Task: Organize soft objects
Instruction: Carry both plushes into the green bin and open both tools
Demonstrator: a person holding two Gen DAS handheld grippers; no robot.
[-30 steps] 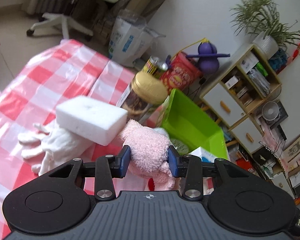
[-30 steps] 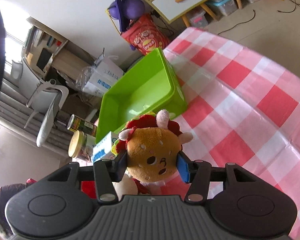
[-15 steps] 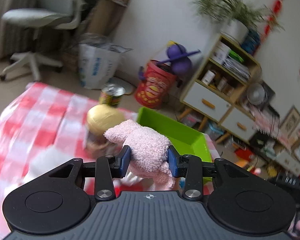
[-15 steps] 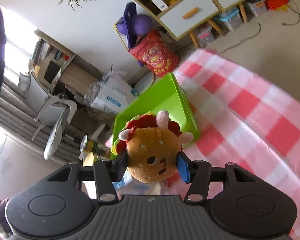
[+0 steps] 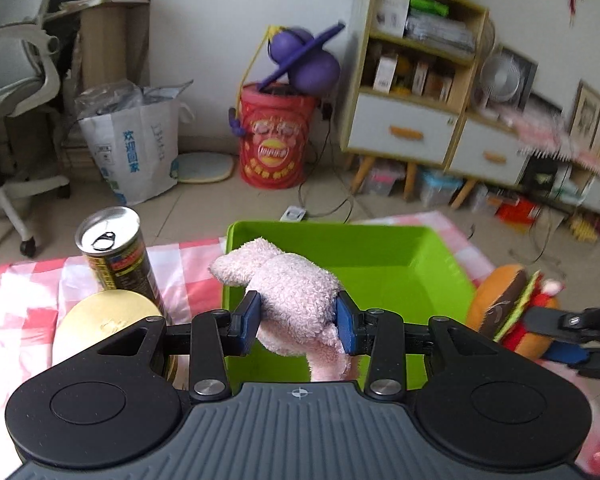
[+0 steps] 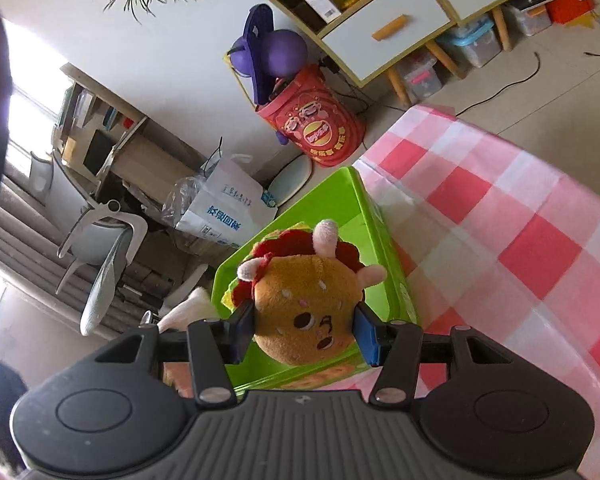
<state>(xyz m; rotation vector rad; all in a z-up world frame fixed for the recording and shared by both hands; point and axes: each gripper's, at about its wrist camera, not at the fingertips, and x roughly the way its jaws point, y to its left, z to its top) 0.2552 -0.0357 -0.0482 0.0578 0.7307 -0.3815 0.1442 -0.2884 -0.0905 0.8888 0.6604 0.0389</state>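
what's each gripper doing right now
left gripper: closed on the pink plush toy
right gripper: closed on the burger plush toy

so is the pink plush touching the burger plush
Apart. The left wrist view shows the pink plush over the green bin, with bare bin wall between it and the burger plush, which is off to the right in the other hand-held gripper.

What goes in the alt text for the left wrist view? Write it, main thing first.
The left gripper clamps a pink plush toy over an empty green bin on a red-checked tablecloth. A drink can and a gold lid stand left; the right gripper holds a burger plush at the right.
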